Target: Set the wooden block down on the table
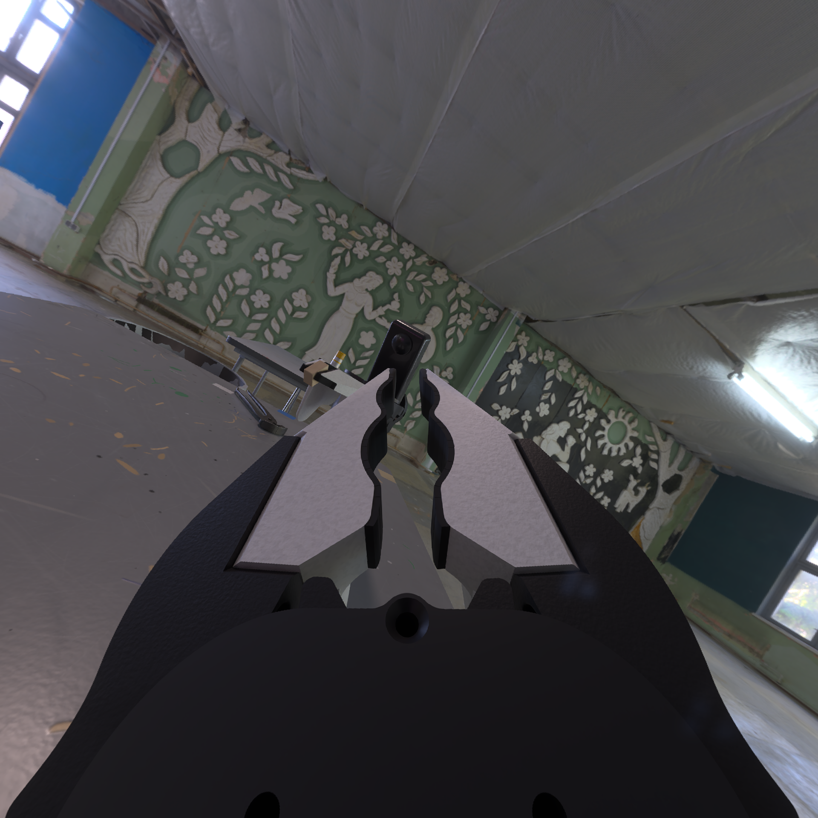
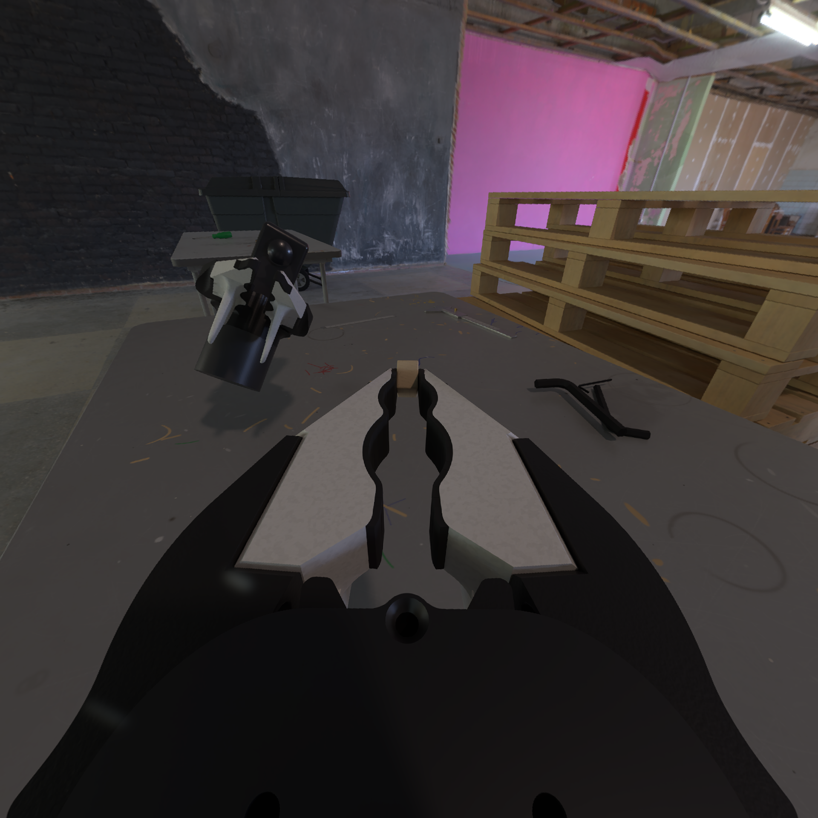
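Observation:
My right gripper (image 2: 407, 380) is shut on a small light wooden block (image 2: 407, 375), held at the fingertips over the grey table (image 2: 575, 509). I cannot tell how high the block is above it. My left gripper (image 1: 405, 376) is empty, its jaws a narrow gap apart. It hangs tilted above the table's far left in the right wrist view (image 2: 238, 350), apart from the block. In the left wrist view the block (image 1: 315, 371) shows far off, held in the right gripper's tips.
A black-handled tool (image 2: 593, 407) lies on the table to the right of the block. Stacked wooden pallets (image 2: 642, 274) stand just past the table's right edge. A small table (image 2: 199, 252) and a dark bin (image 2: 274, 208) stand behind it.

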Robot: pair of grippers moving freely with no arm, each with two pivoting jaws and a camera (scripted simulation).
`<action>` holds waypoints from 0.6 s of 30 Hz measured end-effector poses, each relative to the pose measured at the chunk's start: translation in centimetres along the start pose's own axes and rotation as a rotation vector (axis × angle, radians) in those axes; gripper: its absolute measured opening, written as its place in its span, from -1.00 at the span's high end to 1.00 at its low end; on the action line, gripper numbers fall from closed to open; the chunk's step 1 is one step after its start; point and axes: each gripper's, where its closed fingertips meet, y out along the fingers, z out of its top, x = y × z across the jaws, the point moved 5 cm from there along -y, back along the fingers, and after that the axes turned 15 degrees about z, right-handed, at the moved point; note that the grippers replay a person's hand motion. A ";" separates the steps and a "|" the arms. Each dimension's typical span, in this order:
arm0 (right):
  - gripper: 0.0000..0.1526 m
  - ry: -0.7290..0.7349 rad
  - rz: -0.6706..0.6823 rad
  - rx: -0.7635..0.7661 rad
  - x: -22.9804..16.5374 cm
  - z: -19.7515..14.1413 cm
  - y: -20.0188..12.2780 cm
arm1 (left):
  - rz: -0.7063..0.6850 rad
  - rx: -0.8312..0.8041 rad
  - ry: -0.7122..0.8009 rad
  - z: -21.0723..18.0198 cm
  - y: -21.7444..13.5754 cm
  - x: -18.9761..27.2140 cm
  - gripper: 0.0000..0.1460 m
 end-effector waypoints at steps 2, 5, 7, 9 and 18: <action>0.89 0.005 0.001 -0.008 0.1 -0.2 0.1 | -0.002 0.000 -0.002 0.1 -0.1 -0.1 0.86; 0.89 0.008 -0.014 -0.038 0.4 -0.8 0.2 | 0.000 -0.002 0.000 0.1 -0.2 -0.1 0.87; 0.89 0.008 -0.050 -0.103 1.1 -1.5 0.2 | 0.018 -0.010 0.009 0.1 -0.2 -0.4 0.88; 0.89 0.005 -0.083 -0.215 2.2 -2.5 0.2 | 0.090 -0.043 0.071 -0.2 -0.2 -1.0 0.89; 0.89 0.038 -0.027 -0.678 8.1 -8.5 2.5 | 0.667 -0.379 0.780 -2.7 -0.8 -5.8 0.84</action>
